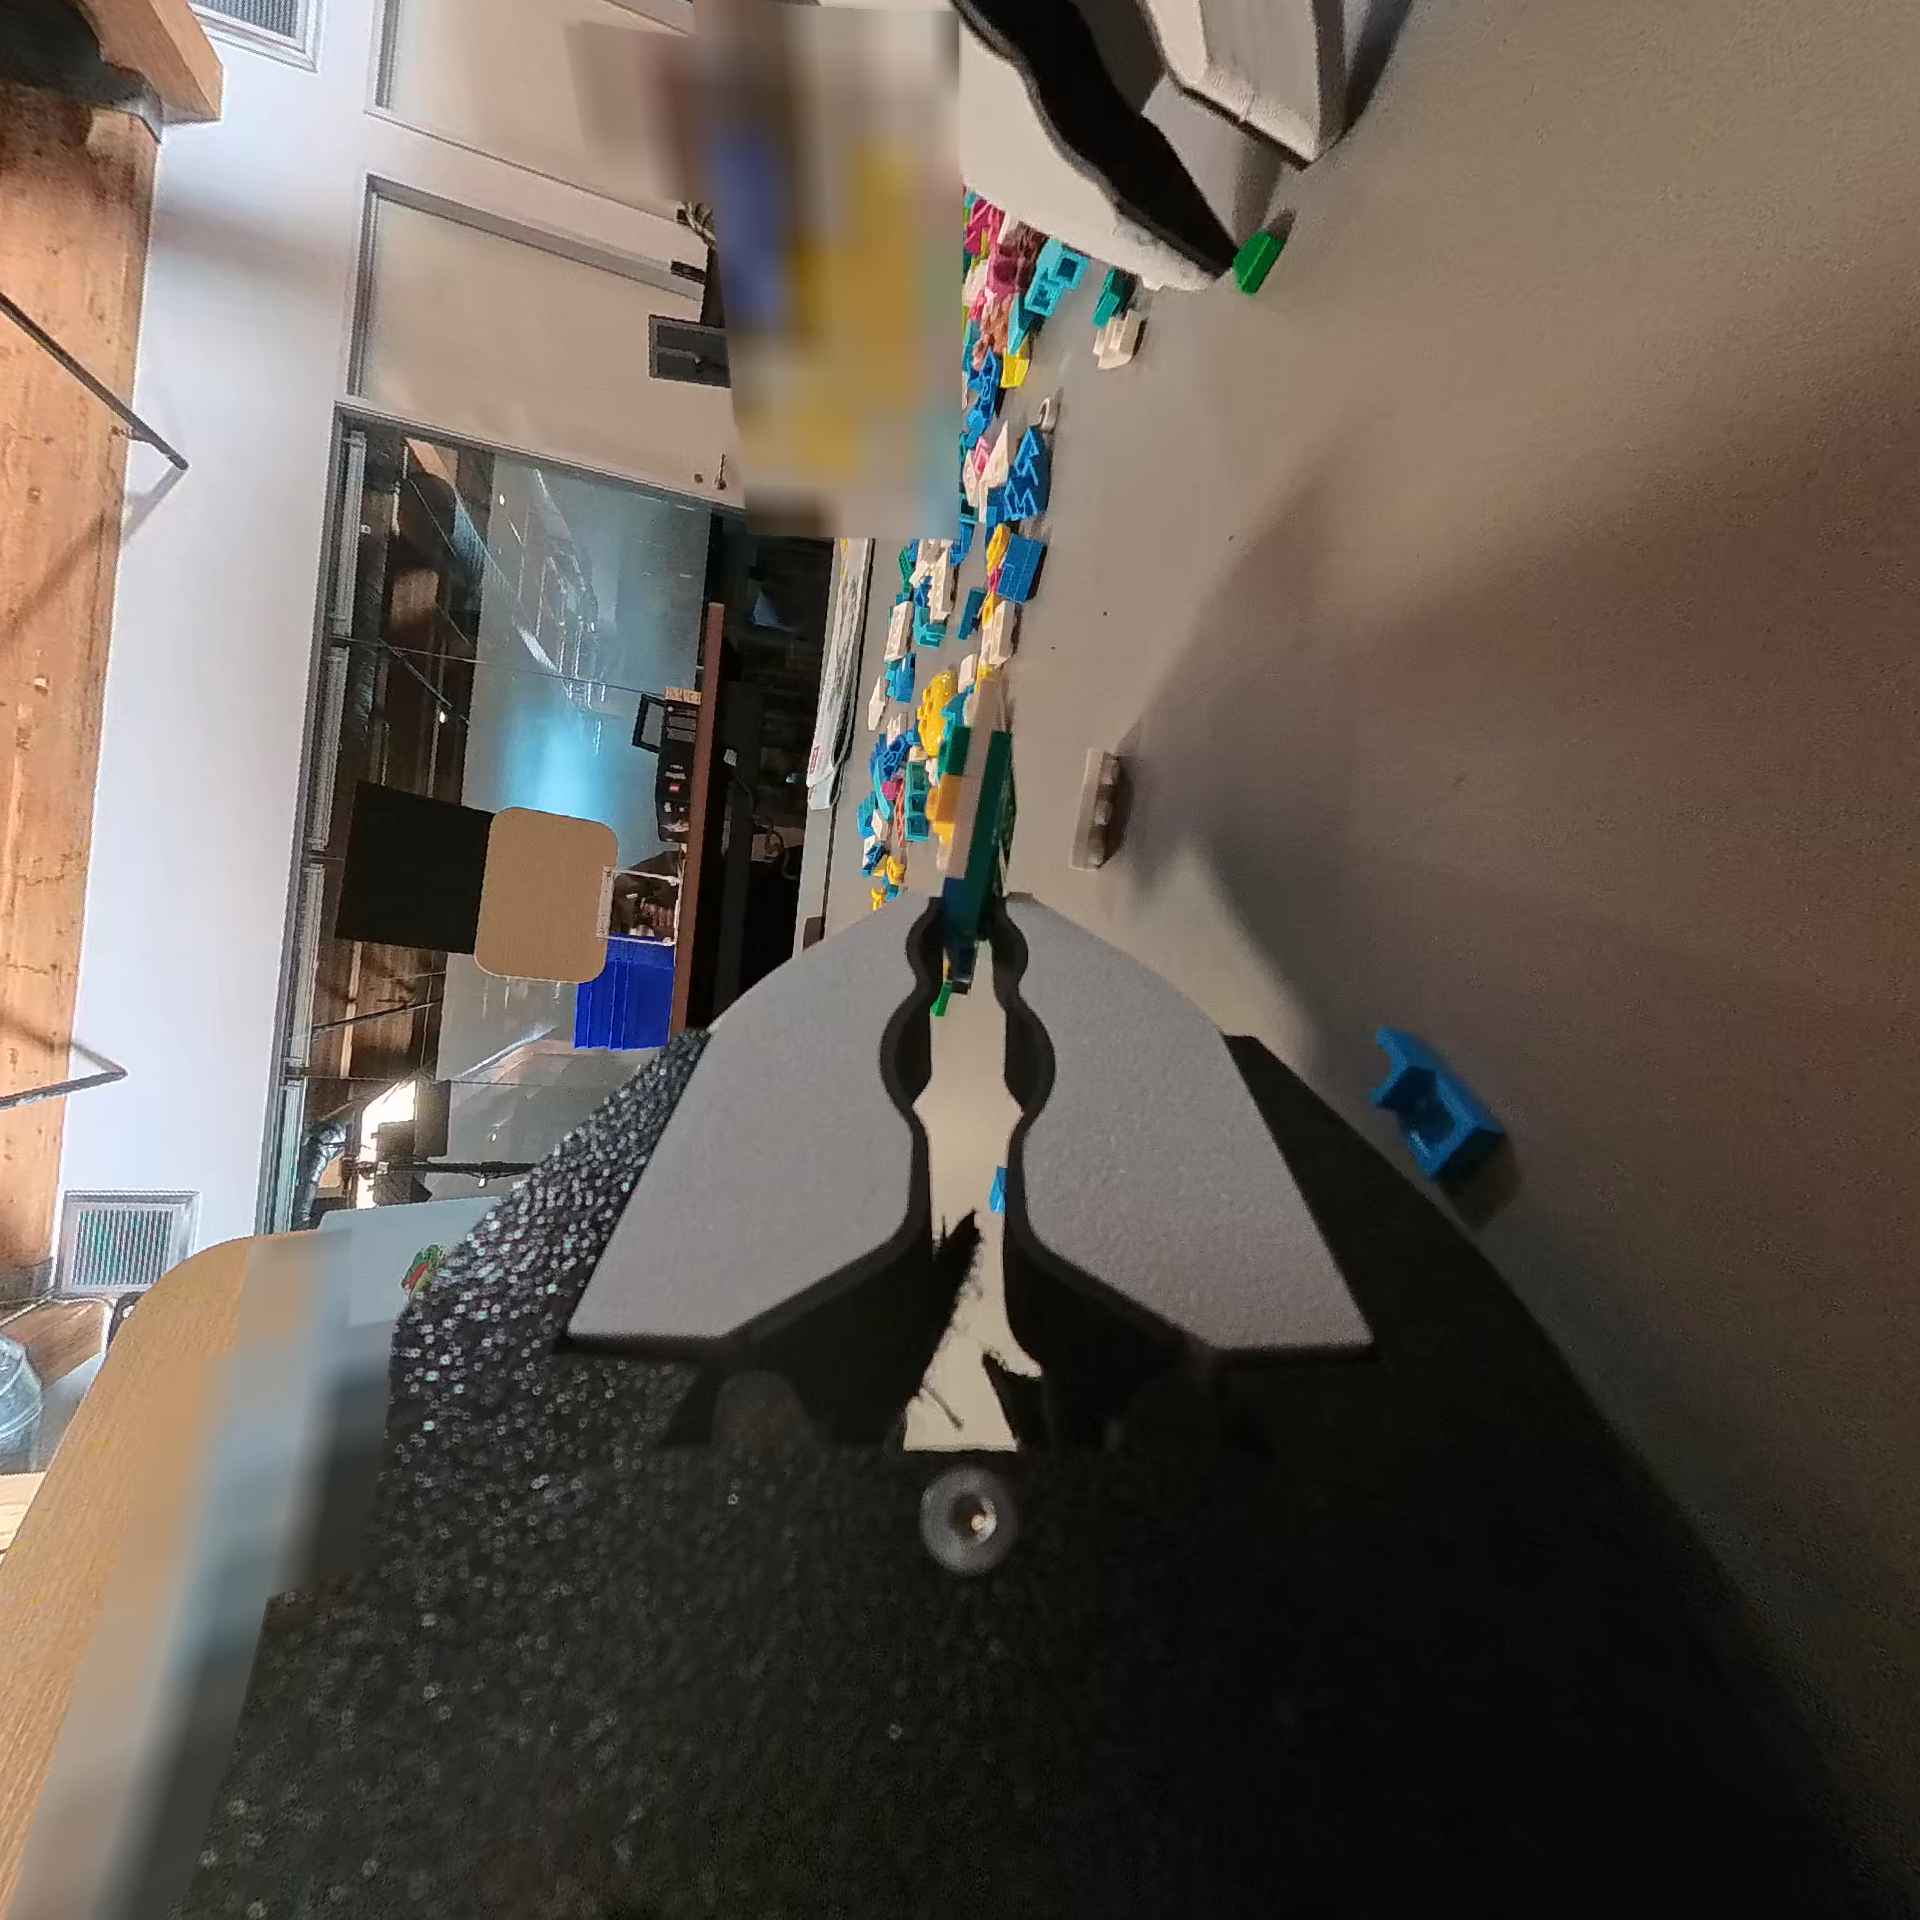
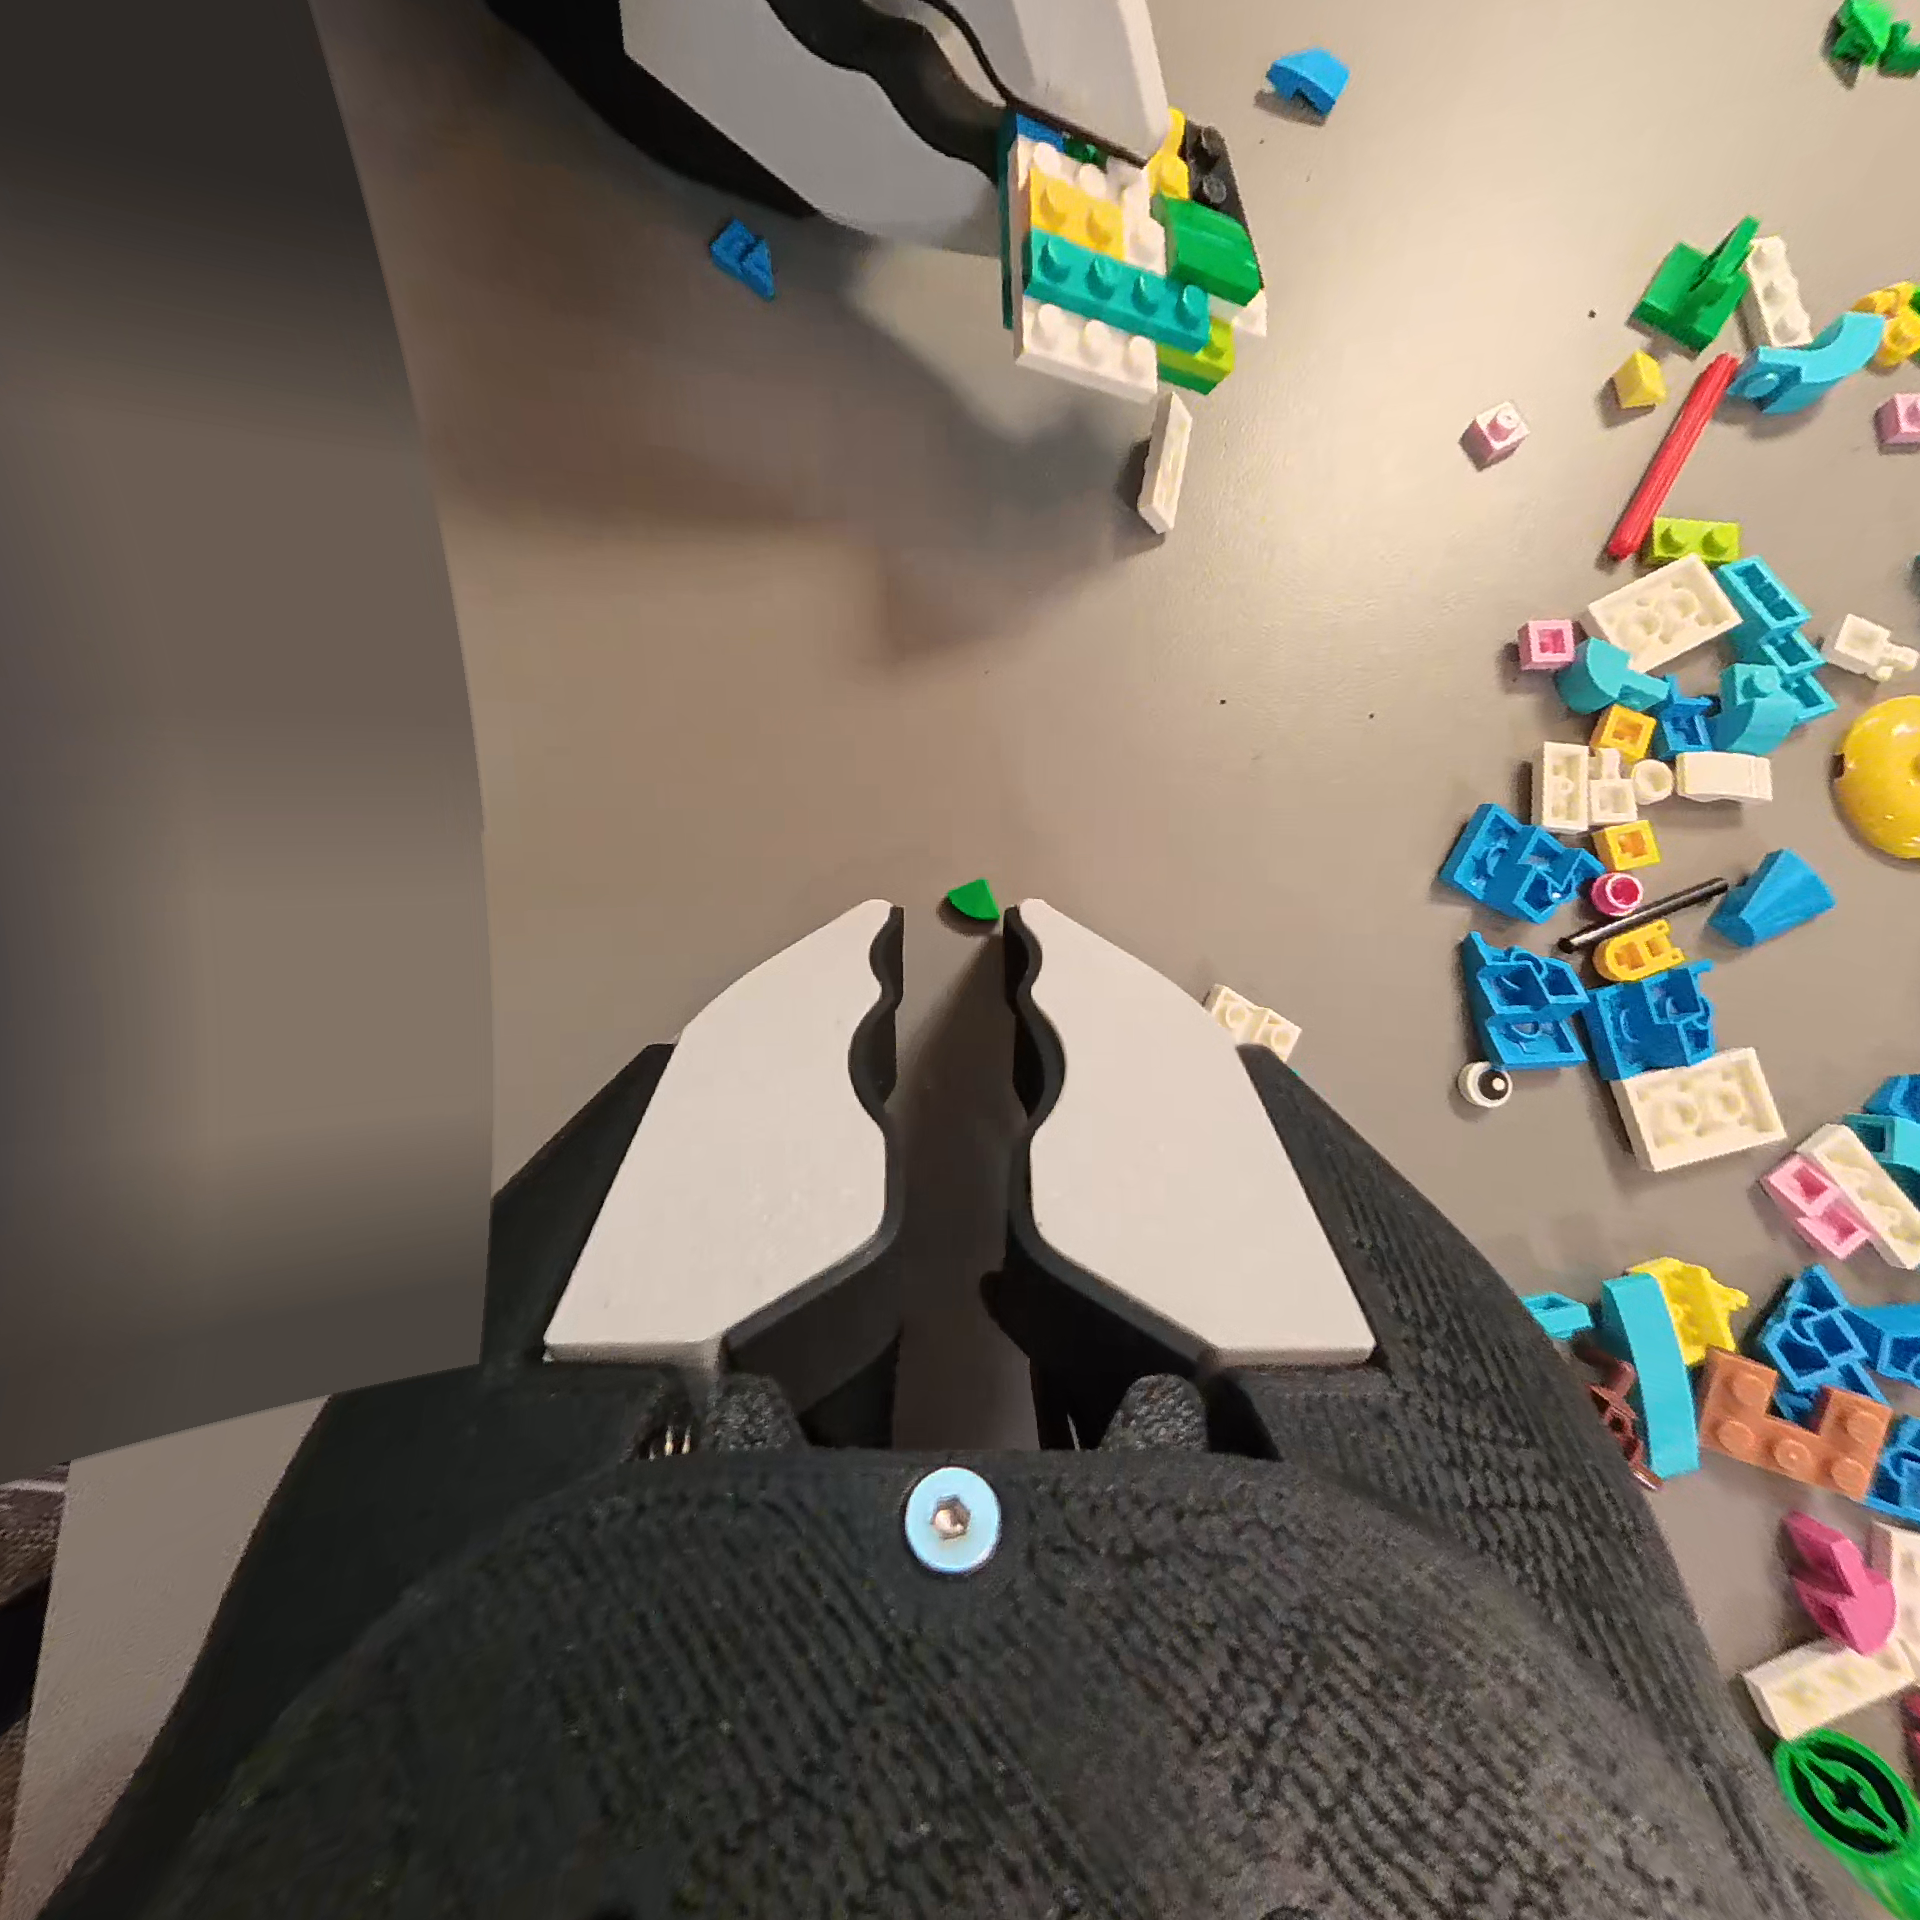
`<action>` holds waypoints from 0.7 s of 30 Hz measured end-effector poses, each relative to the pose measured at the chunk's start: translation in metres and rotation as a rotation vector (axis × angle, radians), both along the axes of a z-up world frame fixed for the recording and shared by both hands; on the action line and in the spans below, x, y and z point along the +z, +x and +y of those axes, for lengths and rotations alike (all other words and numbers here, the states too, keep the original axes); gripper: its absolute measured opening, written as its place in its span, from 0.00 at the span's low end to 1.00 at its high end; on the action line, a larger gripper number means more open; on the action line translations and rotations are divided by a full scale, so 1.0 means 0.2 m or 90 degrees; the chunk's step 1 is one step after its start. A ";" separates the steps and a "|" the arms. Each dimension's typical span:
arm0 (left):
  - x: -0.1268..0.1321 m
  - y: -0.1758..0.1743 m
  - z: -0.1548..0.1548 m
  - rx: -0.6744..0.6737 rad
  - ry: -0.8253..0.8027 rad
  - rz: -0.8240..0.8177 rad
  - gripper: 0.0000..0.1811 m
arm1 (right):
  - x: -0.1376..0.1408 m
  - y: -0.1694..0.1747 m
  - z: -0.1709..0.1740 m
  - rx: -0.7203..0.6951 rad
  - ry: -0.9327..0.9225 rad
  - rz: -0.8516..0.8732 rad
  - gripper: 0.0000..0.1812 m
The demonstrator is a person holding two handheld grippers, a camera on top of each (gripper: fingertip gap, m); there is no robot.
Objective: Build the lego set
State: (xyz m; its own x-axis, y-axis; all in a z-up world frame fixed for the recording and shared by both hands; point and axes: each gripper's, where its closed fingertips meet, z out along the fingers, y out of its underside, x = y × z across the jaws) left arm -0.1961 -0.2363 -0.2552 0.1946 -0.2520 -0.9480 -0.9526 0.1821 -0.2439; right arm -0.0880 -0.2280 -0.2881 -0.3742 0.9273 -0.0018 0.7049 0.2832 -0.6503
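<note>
While my left claw [image 1: 964, 920] clamps the build [image 2: 1127, 260] edge-on, long axis running away from me, my right claw [image 2: 954, 914] gapes narrowly above a green piece [image 2: 974, 899].

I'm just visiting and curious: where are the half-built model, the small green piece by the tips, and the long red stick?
Model [image 2: 1117, 260], right wrist view: on its teal studded brick.
Green piece [image 2: 974, 899], right wrist view: on its flat top.
Red stick [image 2: 1671, 457], right wrist view: on the middle of its length.

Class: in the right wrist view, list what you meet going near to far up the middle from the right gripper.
Right gripper → green piece → white plate → assembly held by the left gripper.
</note>
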 end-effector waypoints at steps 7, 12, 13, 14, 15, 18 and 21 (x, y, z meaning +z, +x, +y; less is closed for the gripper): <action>0.00 0.00 0.00 0.000 0.000 0.000 0.04 | 0.02 0.01 -0.07 0.027 -0.055 -0.003 0.07; 0.00 0.00 0.00 0.000 0.000 0.000 0.04 | 0.00 0.01 -0.05 0.018 -0.039 -0.011 0.07; 0.00 0.00 0.00 0.000 -0.001 0.001 0.04 | 0.00 0.02 -0.07 0.026 -0.045 -0.017 0.07; 0.00 0.00 0.00 0.000 -0.001 0.001 0.04 | 0.00 0.02 -0.09 0.035 -0.053 -0.018 0.07; 0.00 0.00 0.00 0.000 -0.001 0.001 0.04 | 0.00 0.02 -0.10 0.039 -0.056 -0.015 0.07; 0.00 0.00 0.00 0.000 0.000 0.001 0.04 | 0.02 0.01 -0.07 0.033 -0.041 0.005 0.06; 0.00 0.00 0.00 0.000 0.000 0.001 0.04 | 0.02 0.01 -0.05 0.021 -0.044 -0.001 0.06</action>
